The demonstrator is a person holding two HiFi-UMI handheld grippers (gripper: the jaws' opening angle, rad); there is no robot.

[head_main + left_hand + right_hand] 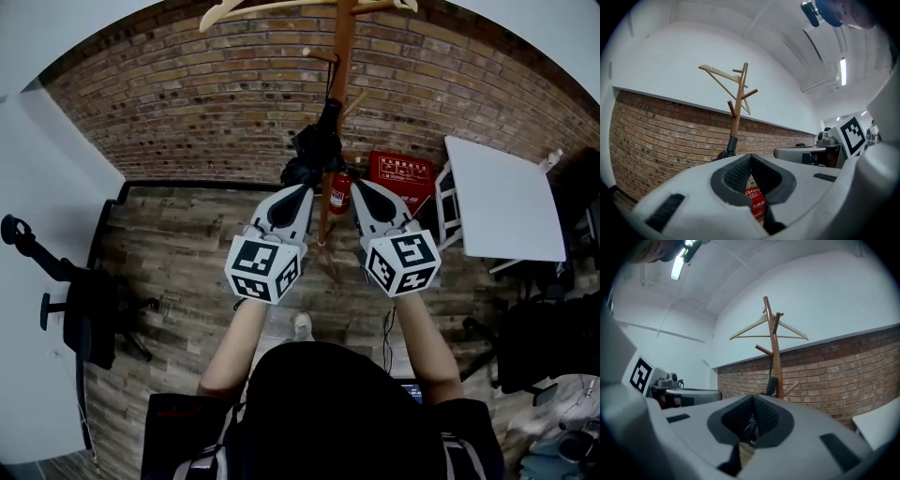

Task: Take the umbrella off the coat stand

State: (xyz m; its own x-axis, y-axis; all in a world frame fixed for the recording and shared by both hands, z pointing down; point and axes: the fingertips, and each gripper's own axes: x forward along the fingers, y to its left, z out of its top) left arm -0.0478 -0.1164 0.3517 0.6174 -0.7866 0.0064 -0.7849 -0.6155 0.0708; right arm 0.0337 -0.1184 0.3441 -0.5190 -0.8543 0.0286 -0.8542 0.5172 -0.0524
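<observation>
A black folded umbrella [319,142] hangs by its strap from a peg of the wooden coat stand [343,56], against the brick wall. Both grippers are held level in front of it, a little short of the stand and touching nothing. My left gripper [305,190] is left of the pole, its jaws shut and empty. My right gripper [359,186] is right of the pole, jaws also together with nothing in them. In the left gripper view the umbrella [730,147] shows just above the shut gripper [751,155]. In the right gripper view the umbrella [772,384] hangs beyond the gripper [753,397].
A wooden clothes hanger [272,9] hangs at the stand's top. A red fire extinguisher [339,193] and a red box [401,173] sit at the stand's foot. A white table [502,197] stands to the right, and a black office chair [84,309] to the left.
</observation>
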